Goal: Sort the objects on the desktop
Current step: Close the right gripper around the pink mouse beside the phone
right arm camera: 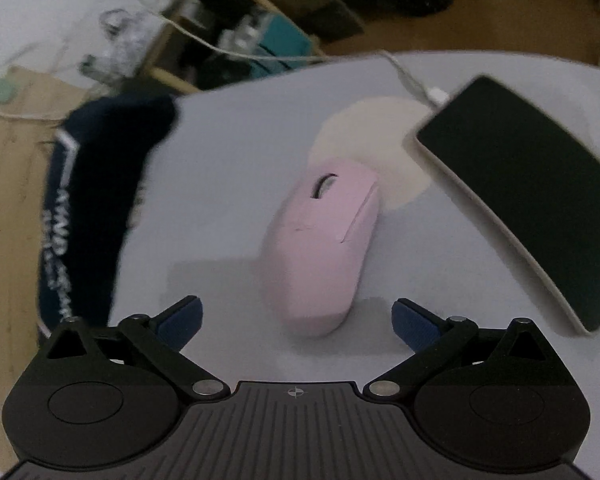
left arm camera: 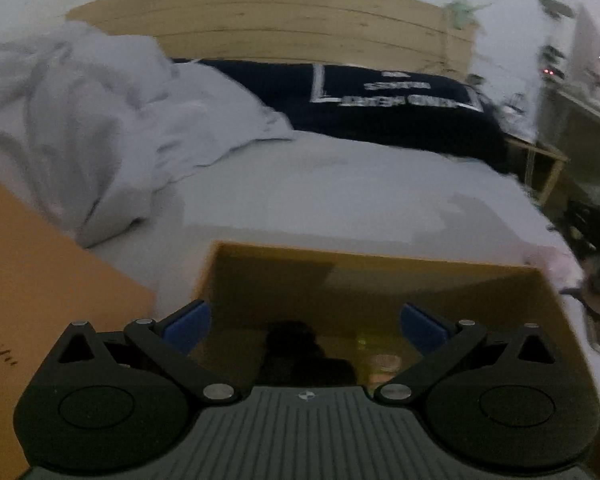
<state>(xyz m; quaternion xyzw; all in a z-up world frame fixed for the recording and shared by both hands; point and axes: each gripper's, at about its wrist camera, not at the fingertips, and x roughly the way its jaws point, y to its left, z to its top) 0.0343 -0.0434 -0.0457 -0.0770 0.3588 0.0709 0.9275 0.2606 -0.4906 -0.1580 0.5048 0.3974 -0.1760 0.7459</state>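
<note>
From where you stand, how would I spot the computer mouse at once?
Look at the white bed sheet in front of the right hand-held gripper. The mouse lies left of a dark-screened phone, overlapping a pale round disc. It alone is pink.

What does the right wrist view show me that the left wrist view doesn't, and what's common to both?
Only the right wrist view shows the pink mouse just ahead of the open right gripper, a pale round pad partly under the mouse's front, and a phone with a white cable at its far end. Only the left wrist view shows the open box under the open left gripper, its orange lid, the rumpled duvet and the wooden headboard. Both show the white bed sheet and the navy pillow.
</note>
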